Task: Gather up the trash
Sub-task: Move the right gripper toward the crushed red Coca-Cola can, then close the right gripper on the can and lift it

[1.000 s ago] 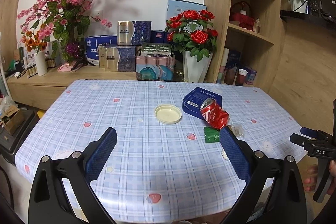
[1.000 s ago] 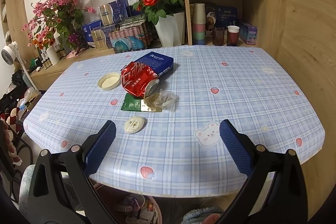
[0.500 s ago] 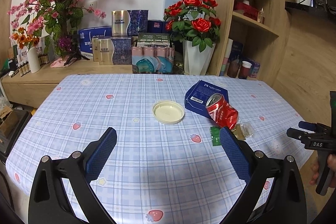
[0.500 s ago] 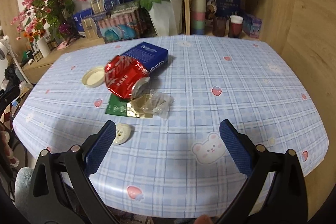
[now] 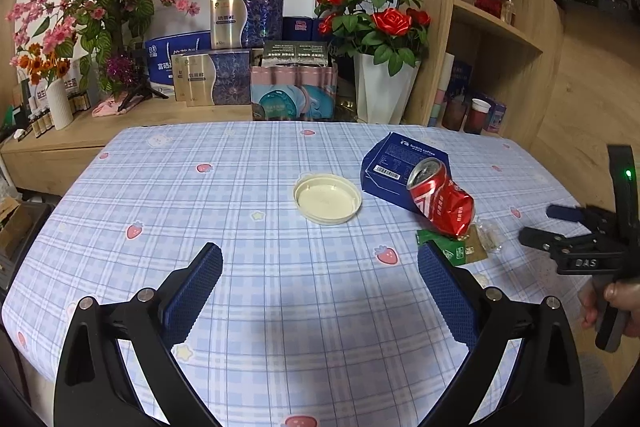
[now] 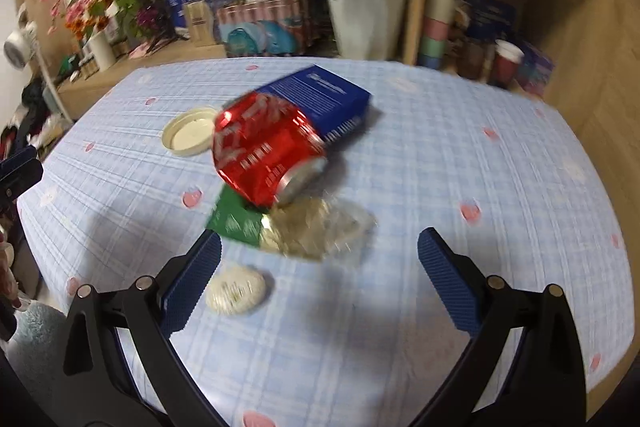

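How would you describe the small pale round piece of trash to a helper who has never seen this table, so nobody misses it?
On the blue checked tablecloth, find the crushed red drink can leaning on the dark blue carton. Nearer the table's front edge than the green packet lies the small pale round wrapped piece. Unlike the larger cream plastic lid, it is domed, rimless and alone.

You have a dented, glossy metal can (image 6: 266, 149) lying on a smooth checked tablecloth (image 5: 248, 291). Beside it sit a matt blue cardboard box (image 5: 394, 163), a cream plastic lid (image 5: 327, 199), a shiny green wrapper (image 6: 236, 221) and crinkled clear film (image 6: 344, 223). Your gripper pads (image 5: 192, 293) look like ribbed blue rubber.
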`<state>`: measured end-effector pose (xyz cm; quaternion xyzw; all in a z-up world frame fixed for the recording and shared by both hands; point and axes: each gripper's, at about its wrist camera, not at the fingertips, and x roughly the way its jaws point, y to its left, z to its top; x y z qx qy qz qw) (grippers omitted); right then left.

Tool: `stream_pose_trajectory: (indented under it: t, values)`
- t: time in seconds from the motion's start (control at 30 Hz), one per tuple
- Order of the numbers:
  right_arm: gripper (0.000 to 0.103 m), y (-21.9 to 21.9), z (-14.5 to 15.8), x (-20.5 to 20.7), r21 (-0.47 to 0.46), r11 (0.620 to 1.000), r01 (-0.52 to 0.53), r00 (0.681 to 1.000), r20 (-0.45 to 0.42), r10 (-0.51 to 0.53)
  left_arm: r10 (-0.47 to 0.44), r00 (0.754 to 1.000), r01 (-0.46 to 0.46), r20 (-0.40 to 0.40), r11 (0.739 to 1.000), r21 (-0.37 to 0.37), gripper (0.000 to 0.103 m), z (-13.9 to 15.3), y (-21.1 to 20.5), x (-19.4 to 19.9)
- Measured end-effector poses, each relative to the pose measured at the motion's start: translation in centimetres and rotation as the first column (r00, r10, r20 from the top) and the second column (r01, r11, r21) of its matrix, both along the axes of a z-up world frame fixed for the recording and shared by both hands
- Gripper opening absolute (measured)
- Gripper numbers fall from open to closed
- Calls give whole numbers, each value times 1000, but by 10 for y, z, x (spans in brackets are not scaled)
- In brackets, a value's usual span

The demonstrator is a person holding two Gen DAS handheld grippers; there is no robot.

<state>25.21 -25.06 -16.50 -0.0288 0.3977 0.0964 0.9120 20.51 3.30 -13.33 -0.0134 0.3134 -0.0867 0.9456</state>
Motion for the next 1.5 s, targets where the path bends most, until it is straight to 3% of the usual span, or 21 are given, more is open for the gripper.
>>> stream_pose_trajectory:
  t: [0.23, 0.5, 0.73, 0.83, 0.93, 1.17, 1.4, 1.5]
  values:
    - [97, 73, -14, 47, -144, 983, -113, 993, 5, 115, 27, 1000, -27, -3, 1000, -6, 96, -4, 7, 18]
    - [95, 95, -43, 104, -258, 964, -64, 997, -58, 50, 37, 999, -37, -36, 999, -1, 96, -15, 14, 36]
    - [36, 76, -35, 101, -187, 980, -69, 995, -88, 54, 17, 998, -17, -62, 1000, 4, 96, -26, 11, 47]
    - [20, 57, -23, 91, -149, 987, -55, 997, -62, 47, 1, 998, -1, -69, 1000, 1, 96, -28, 6, 50]
    - [11, 31, -10, 85, -92, 996, -21, 999, -40, 17, -19, 997, 19, -81, 1000, -2, 95, -30, -1, 55]
    - [10, -10, 6, 76, -19, 999, 46, 999, 10, -46, -55, 988, 55, -146, 998, -4, 95, -40, -18, 75]
    - [10, -28, 14, 67, 2, 998, 68, 996, 51, -68, -60, 962, 53, -267, 998, -31, 95, -61, -33, 126]
    - [10, -38, 17, 62, 7, 997, 81, 994, 71, -81, -40, 951, 41, -307, 999, -2, 95, -69, -40, 149]
